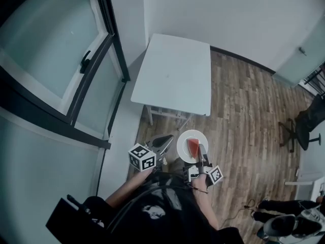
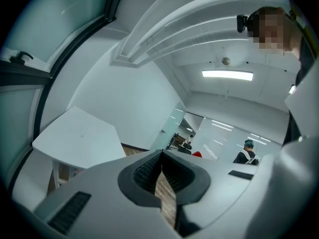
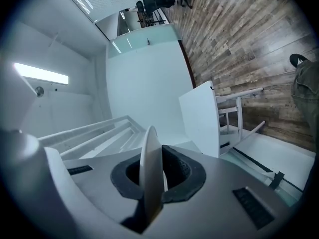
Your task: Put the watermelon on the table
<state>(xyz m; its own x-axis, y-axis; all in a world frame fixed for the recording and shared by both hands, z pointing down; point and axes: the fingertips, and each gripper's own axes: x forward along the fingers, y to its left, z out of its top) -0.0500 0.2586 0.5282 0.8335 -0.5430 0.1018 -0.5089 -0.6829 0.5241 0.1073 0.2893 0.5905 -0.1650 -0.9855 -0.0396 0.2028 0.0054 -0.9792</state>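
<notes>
A red watermelon slice (image 1: 193, 147) lies on a round white plate (image 1: 187, 139) held out in front of me above the wooden floor. My right gripper (image 1: 202, 157) is shut on the plate's near rim. In the right gripper view the plate (image 3: 150, 168) shows edge-on between the pads, and the slice is hidden. My left gripper (image 1: 164, 143) hovers just left of the plate, apart from it. Its jaws (image 2: 160, 156) meet at the tips with nothing between them. The white table (image 1: 175, 74) stands ahead of both grippers with a bare top; it also shows as the table (image 2: 75, 136) at the left and, tilted, as the table (image 3: 199, 117).
A black-framed glass wall with a handle (image 1: 85, 61) runs along the left, close to the table's left edge. Wooden floor (image 1: 244, 105) stretches to the right. A dark chair (image 1: 293, 131) stands at the far right, and bags lie at the lower right. A person (image 2: 245, 152) stands far off.
</notes>
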